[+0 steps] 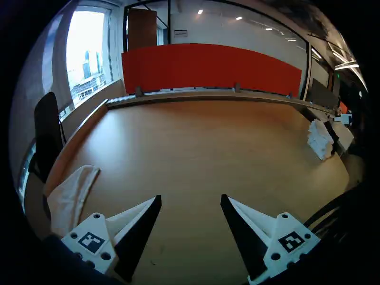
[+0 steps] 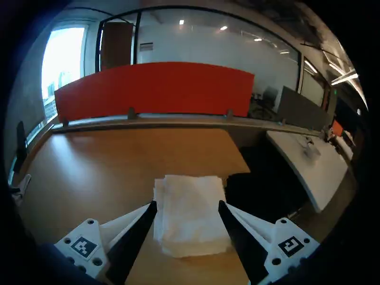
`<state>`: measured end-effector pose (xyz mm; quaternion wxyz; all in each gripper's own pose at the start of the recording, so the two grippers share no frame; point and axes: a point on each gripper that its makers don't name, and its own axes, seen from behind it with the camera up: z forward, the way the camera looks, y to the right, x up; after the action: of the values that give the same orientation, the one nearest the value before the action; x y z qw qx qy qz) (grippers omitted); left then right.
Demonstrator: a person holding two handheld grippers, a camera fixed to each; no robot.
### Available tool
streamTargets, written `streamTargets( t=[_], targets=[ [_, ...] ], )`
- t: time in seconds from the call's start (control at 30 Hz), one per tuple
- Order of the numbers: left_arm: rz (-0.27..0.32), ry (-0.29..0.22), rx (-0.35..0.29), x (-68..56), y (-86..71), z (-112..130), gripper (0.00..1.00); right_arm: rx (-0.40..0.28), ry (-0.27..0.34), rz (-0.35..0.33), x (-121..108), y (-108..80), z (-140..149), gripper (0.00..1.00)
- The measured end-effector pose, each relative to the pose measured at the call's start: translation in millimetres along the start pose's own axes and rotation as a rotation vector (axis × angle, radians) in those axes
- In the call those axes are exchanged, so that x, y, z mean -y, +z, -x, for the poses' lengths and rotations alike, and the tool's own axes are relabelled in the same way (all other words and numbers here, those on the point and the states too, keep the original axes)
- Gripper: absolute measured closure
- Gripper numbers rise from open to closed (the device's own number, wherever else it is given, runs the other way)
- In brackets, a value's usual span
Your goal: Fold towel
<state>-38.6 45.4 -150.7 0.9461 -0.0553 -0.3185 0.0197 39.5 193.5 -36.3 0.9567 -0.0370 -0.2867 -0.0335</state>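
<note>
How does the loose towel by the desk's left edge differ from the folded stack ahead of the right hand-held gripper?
The loose towel lies rumpled in a long strip at the desk edge; the folded towel stack lies flat and squared. The loose towel is off to one side of the left hand-held gripper; the stack is straight ahead of the right hand-held gripper. Both are pale cloth on the wooden desk.

Premises: open-plan office. The wide light-brown wooden desktop [image 1: 199,142] is bounded on its far side by a long red divider screen [image 1: 209,66] on grey clamps. A glazed partition wall [image 1: 228,28] with recessed ceiling lights [image 1: 238,18] lies beyond it. The tall window [image 1: 88,52] at far left overlooks high-rise buildings. A black chair back [image 1: 47,123] stands at the left edge, and a white curved desk [image 2: 308,166] to the right.
</note>
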Motion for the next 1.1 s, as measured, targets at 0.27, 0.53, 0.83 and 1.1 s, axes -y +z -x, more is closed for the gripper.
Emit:
streamTargets(
  t=[0.27, 0.53, 0.83, 1.1],
  targets=[
    [0.000, -0.012, -0.015, 2.0, 2.3, -7.8, 0.07, -0.144, 0.024, 0.015, 10.6, -13.8, -31.0, 0.00],
    [0.000, -0.011, -0.025, 3.3, 3.7, -13.4, 0.08, -0.269, 0.045, 0.020, 18.1, -26.6, -53.3, 0.00],
    [0.000, -0.001, -0.054, 6.1, 7.0, -27.2, 0.08, -0.333, 0.048, 0.048, 19.3, -32.1, -65.2, 0.00],
    [-0.016, -0.001, -0.117, 16.7, 14.2, -52.6, 0.08, -0.373, 0.051, 0.062, 22.6, -37.9, -74.5, 0.00]
  ],
)
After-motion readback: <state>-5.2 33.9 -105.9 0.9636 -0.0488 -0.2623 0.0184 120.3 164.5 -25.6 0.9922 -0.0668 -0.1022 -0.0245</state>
